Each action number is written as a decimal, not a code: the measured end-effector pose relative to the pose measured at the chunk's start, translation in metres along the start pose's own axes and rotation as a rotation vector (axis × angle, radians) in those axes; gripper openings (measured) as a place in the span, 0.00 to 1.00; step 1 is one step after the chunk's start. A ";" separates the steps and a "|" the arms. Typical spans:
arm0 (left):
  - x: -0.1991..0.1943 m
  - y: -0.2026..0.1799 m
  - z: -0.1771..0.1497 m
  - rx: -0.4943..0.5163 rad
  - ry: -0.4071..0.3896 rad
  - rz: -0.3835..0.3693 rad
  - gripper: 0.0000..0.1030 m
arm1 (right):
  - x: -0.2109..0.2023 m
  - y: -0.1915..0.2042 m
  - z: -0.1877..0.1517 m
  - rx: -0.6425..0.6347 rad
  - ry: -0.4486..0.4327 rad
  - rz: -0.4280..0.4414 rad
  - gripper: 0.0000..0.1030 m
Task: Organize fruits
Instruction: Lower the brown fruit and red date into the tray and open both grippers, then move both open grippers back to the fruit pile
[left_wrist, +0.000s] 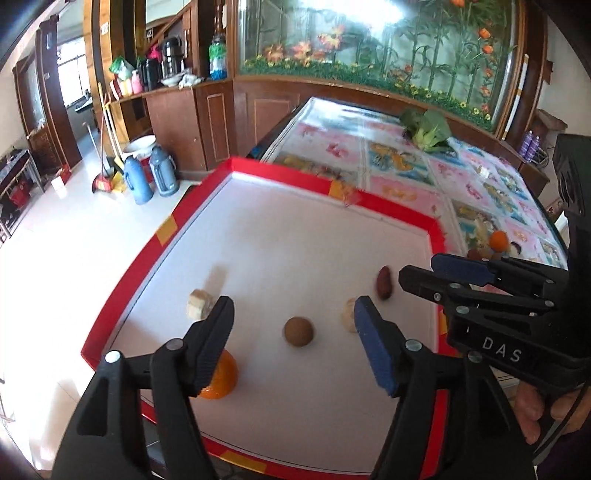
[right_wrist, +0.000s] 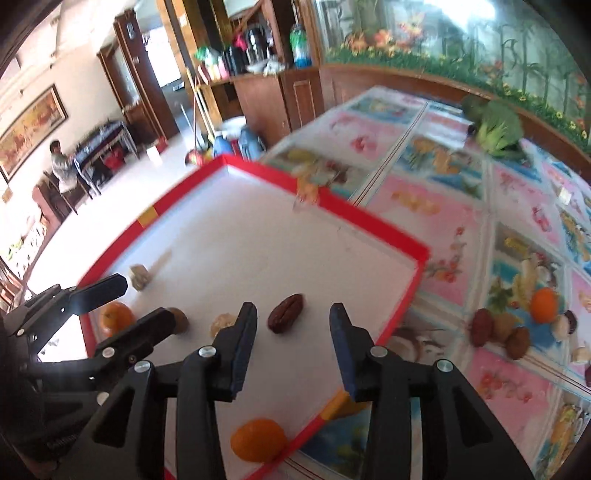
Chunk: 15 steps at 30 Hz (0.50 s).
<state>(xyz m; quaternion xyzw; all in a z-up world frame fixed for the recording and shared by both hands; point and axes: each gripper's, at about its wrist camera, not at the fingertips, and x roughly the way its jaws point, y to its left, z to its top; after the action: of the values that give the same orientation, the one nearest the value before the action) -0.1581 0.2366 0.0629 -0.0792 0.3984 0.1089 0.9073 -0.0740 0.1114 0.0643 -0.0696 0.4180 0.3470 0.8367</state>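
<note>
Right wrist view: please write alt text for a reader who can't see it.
An open right gripper hovers over a red-rimmed white tray holding a brown date, two oranges and other small pieces. The left gripper reaches in, also open. More fruit sits in a cluster on the floral tablecloth beside the tray.

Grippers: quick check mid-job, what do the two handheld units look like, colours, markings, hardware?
Both are matte black plastic two-finger units with silver pivot bolts. The left gripper and the right gripper carry ribbed blue pads on the inner finger faces. The right unit's body bears white "DAS" lettering. A bare hand grips it; no cables are visible.
</note>
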 end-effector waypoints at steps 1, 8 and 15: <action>-0.005 -0.006 0.001 0.013 -0.009 -0.010 0.67 | -0.008 -0.006 -0.001 0.004 -0.020 -0.002 0.40; -0.026 -0.068 -0.001 0.167 -0.046 -0.088 0.68 | -0.058 -0.076 -0.028 0.081 -0.089 -0.076 0.43; -0.026 -0.134 -0.009 0.292 -0.004 -0.177 0.68 | -0.108 -0.166 -0.078 0.212 -0.104 -0.214 0.43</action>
<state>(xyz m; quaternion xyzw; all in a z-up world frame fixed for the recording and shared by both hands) -0.1466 0.1018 0.0835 0.0187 0.3997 -0.0300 0.9160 -0.0635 -0.1013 0.0660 -0.0069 0.3986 0.2131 0.8920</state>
